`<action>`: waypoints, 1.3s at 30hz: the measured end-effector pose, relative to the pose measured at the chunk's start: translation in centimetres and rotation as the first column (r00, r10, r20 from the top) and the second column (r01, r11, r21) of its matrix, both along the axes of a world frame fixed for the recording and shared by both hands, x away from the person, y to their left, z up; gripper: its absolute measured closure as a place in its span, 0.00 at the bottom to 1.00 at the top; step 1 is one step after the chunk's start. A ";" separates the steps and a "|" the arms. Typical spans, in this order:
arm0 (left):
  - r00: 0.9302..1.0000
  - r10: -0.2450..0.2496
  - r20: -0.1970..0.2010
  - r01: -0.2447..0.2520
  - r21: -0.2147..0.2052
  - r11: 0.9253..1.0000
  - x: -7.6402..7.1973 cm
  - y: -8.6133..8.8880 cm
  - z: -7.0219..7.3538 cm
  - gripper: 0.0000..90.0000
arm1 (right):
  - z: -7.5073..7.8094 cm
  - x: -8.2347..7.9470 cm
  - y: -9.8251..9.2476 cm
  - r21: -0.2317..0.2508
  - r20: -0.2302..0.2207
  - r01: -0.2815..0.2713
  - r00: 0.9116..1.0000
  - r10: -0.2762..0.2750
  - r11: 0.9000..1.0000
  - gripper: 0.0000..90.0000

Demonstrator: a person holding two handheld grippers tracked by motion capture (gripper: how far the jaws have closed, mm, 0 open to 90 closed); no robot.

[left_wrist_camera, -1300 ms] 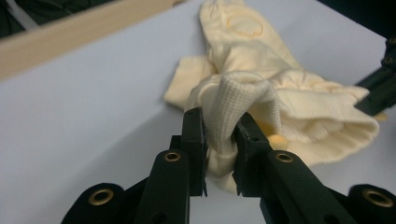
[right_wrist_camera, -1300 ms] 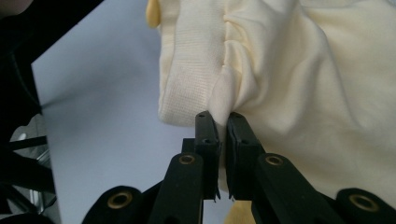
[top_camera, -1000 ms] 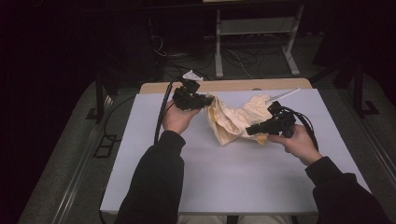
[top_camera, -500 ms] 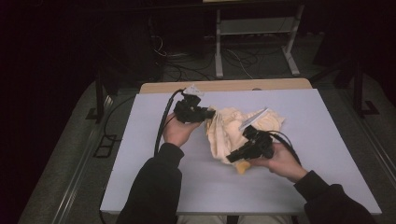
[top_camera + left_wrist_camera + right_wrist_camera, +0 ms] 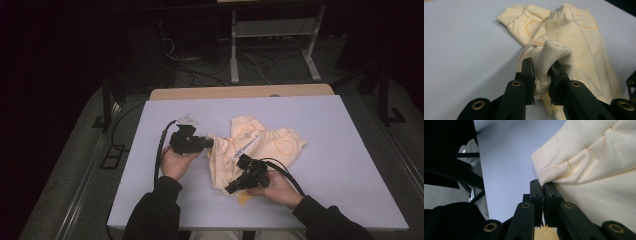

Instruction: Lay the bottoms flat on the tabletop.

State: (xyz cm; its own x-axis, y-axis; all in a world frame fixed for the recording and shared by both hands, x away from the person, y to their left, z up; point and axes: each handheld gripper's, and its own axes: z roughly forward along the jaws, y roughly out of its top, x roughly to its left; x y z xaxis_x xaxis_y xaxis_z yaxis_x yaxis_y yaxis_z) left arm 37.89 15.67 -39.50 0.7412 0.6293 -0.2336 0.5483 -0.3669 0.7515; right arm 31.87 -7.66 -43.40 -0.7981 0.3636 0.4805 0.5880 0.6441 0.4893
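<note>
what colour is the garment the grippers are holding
Pale yellow garment with orange outlines, best in the left gripper view.

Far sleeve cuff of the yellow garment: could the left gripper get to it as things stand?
Probably not yet. The left gripper is shut on a ribbed fold of the garment, so it would have to let go first. Otherwise the way looks free: bare table lies beside the cuff.

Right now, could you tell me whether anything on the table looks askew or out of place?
Only the pale yellow garment: it lies crumpled and bunched on the table instead of spread flat. The left gripper pinches a bunched ribbed cuff, and the right gripper clamps a ribbed edge. Nothing looks torn or spilled.
</note>
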 end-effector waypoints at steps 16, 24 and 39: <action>0.992 0.123 0.022 -0.123 0.016 0.992 -2.1 2.3 -0.4 0.44 | 3.7 1.7 -4.3 0.067 0.150 0.118 0.980 -0.127 0.991 0.46; 0.985 0.173 -0.007 -0.172 0.070 0.983 -2.6 3.7 -0.1 0.35 | 6.2 3.7 -7.5 0.087 0.181 0.222 0.955 -0.235 0.971 0.33; 0.986 0.143 -0.085 -0.147 -0.042 0.988 -4.9 4.2 -0.7 0.20 | 7.0 6.7 -10.4 0.098 0.209 0.344 0.910 -0.358 0.934 0.19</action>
